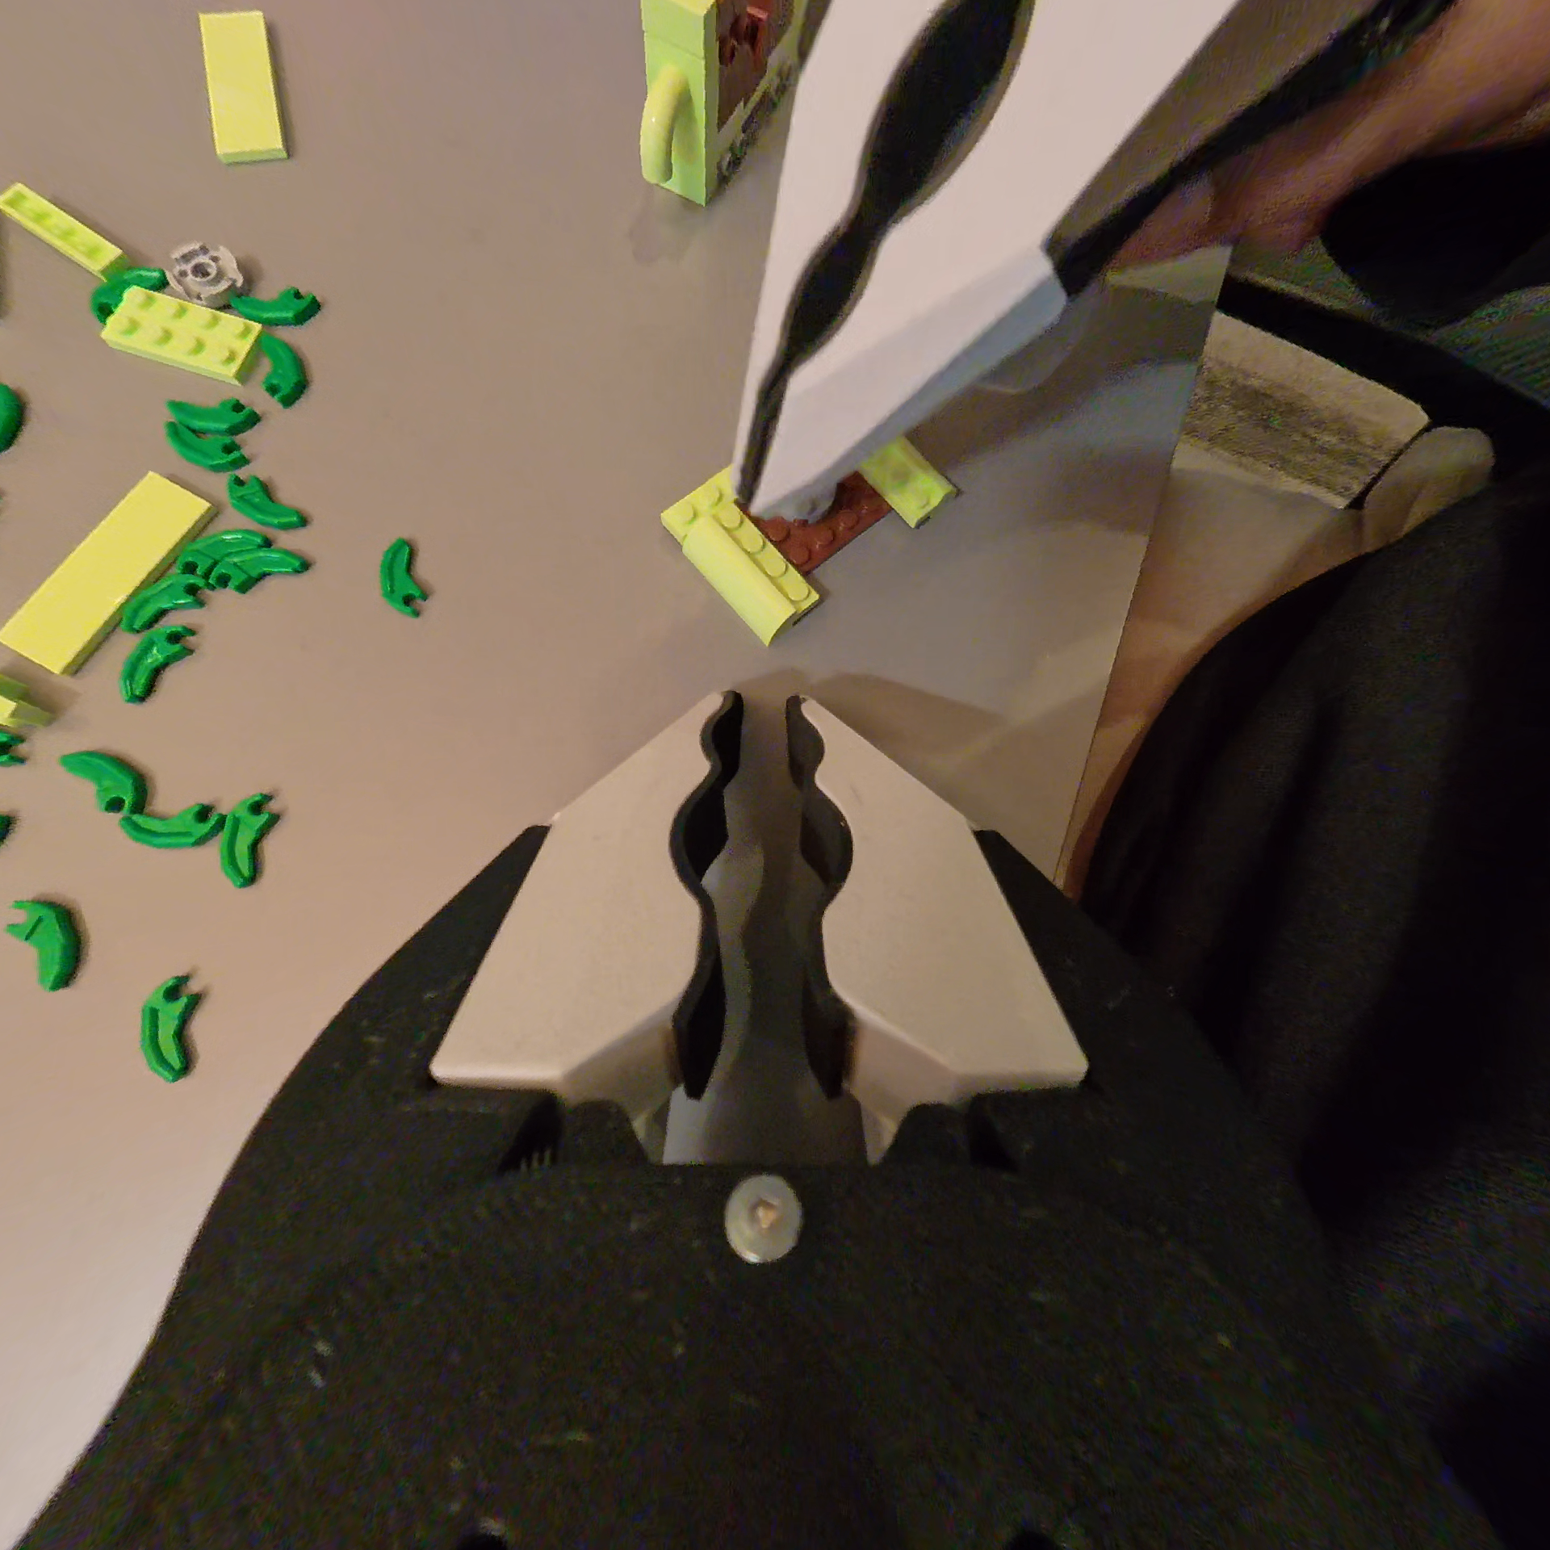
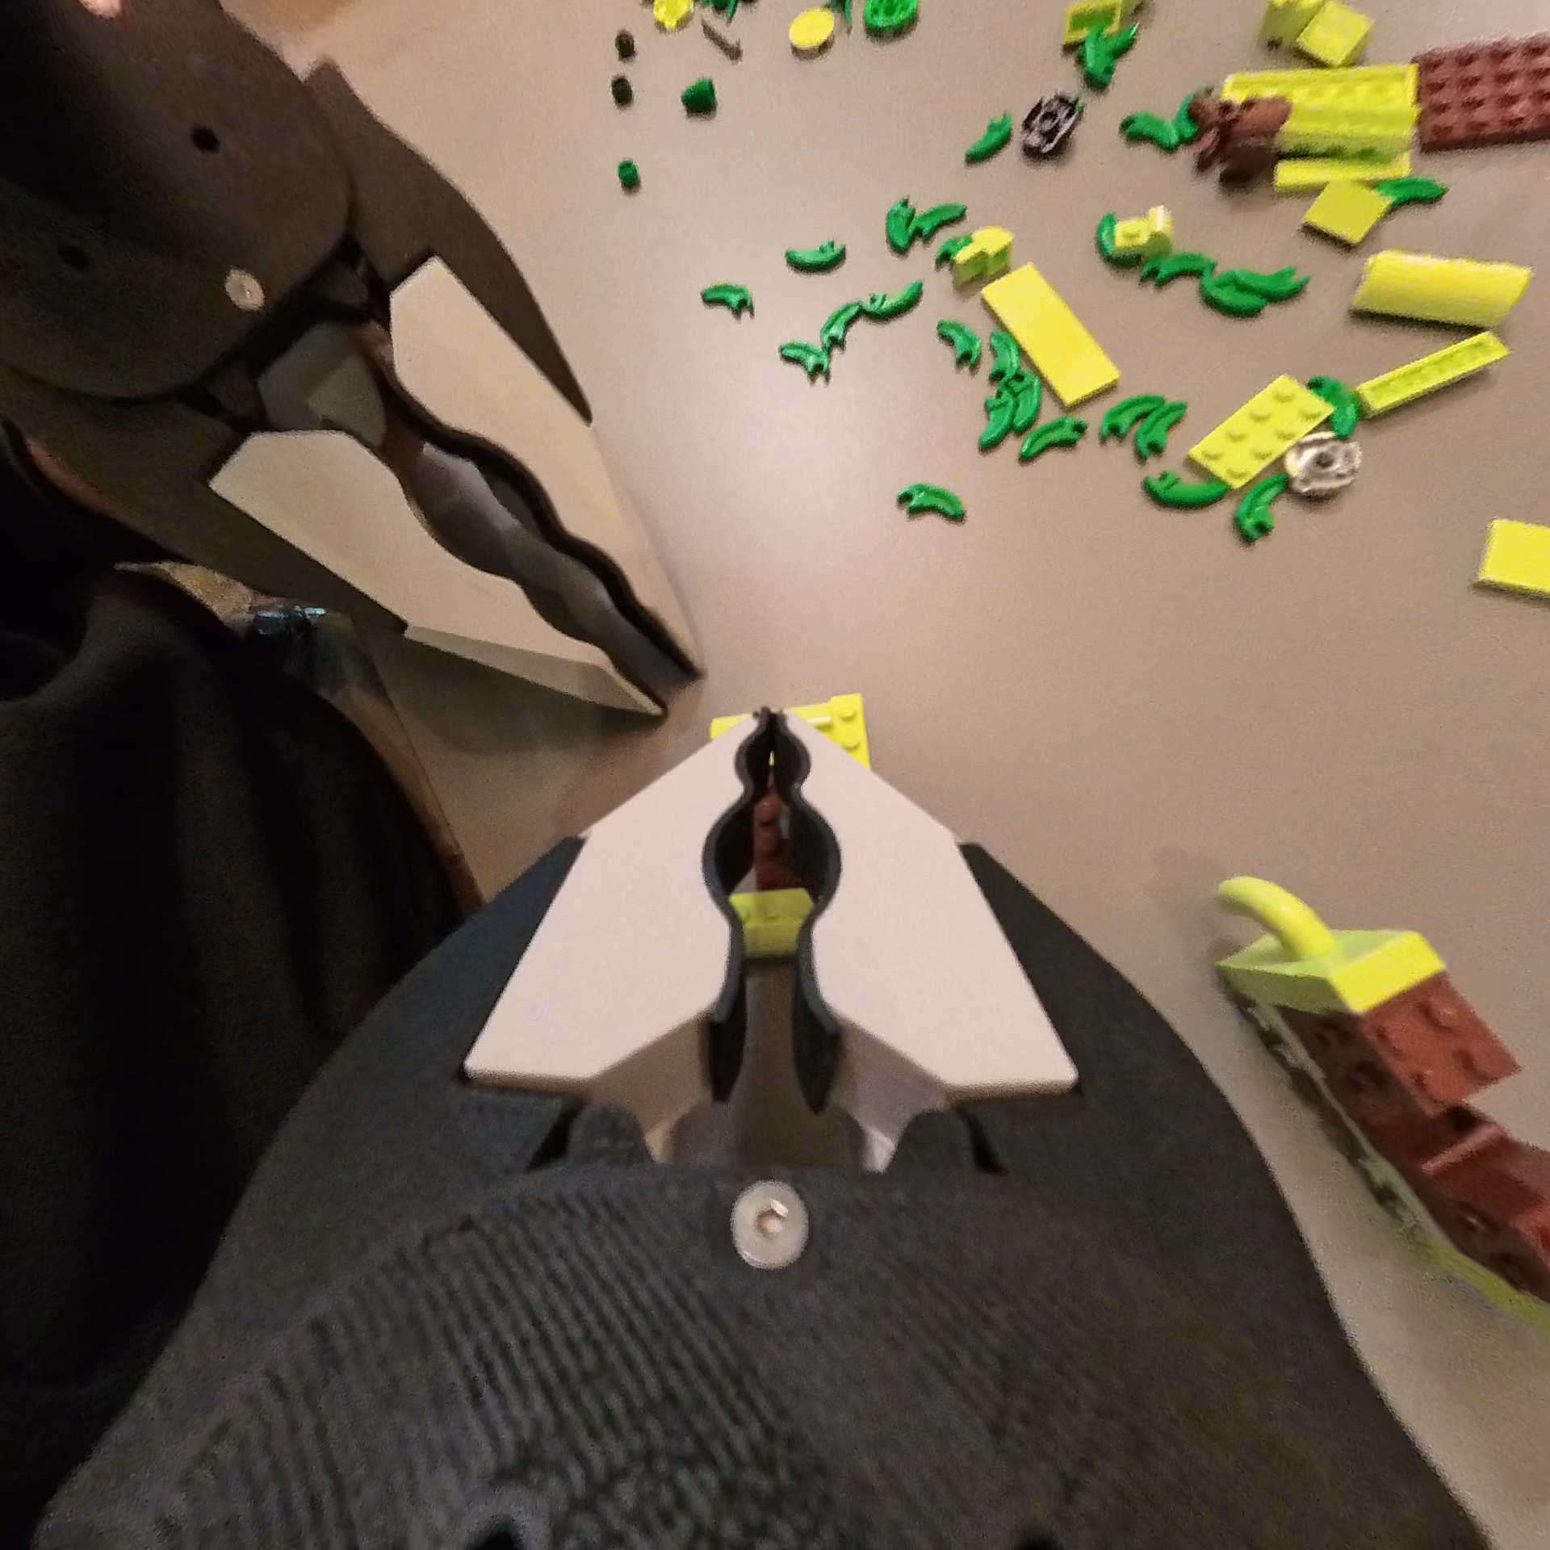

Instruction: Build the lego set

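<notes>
No legible text, label, brand, number or sign found in either view. The partly built model [image 1: 721, 84], at 12 o'clock in the left wrist view, carries a pale strip with dark marks along its lower edge; the same strip shows at 4 o'clock in the right wrist view. The marks are too blurred and small to tell whether they are writing. The loose bricks [image 2: 1258, 428] and the table [image 1: 503, 419] bear no readable marks.
</notes>
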Demonstrator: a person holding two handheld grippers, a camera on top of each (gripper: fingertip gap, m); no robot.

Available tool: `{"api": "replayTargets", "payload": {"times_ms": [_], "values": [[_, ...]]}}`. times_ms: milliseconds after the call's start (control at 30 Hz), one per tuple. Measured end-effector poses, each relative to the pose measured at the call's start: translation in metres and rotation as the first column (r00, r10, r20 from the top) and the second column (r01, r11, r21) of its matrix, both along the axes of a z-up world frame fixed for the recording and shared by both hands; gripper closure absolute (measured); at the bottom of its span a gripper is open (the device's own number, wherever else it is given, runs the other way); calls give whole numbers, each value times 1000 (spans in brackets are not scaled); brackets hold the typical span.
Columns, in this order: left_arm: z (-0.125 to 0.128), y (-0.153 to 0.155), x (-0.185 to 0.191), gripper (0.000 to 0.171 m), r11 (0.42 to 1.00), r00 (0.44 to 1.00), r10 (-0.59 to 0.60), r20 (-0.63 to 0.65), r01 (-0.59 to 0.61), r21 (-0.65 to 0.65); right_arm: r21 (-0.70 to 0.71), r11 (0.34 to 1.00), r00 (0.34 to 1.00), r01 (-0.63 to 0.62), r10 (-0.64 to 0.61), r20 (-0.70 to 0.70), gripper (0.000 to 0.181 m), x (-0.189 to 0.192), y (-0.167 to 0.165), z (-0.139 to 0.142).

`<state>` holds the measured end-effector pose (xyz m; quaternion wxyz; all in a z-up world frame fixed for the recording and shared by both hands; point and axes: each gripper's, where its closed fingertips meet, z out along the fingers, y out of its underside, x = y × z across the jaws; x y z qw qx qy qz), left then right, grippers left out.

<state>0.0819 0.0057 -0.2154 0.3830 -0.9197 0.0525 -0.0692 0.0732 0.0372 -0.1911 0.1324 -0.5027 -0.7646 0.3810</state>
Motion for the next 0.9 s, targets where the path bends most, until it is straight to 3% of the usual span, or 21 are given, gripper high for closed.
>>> {"api": "replayTargets", "payload": {"times_ms": [200, 367, 567, 667, 800, 833, 900], "values": [[0, 0, -1, 160, 1000, 1000, 5, -18, -5, 1, 56, 998, 999, -25, 24, 22, 181, 5, -9, -13], [0, 0, -1, 160, 1000, 1000, 5, -15, -5, 1, 15, 1000, 997, -5, 3, 72, 181, 6, -9, -14], [0, 0, 0, 156, 1000, 1000, -1, -20, 1, 3, 46, 999, 999, -6, 4, 45, 181, 6, -9, -15], [3, 2, -4, 144, 999, 999, 23, -37, -22, 28, 90, 996, 999, -20, 23, -41, 181, 4, -5, -12], [13, 2, -8, 135, 995, 998, 53, -38, -49, 92, 100, 985, 913, 139, -88, -399, 177, 4, 32, 45], [14, 2, -7, 135, 994, 998, 49, -28, -46, 97, 100, 983, 910, 154, -102, -403, 170, 8, 40, 47], [14, 3, -7, 130, 995, 999, 42, -13, -40, 94, 116, 985, 957, 127, -90, -277, 151, 22, 43, 25]]}}
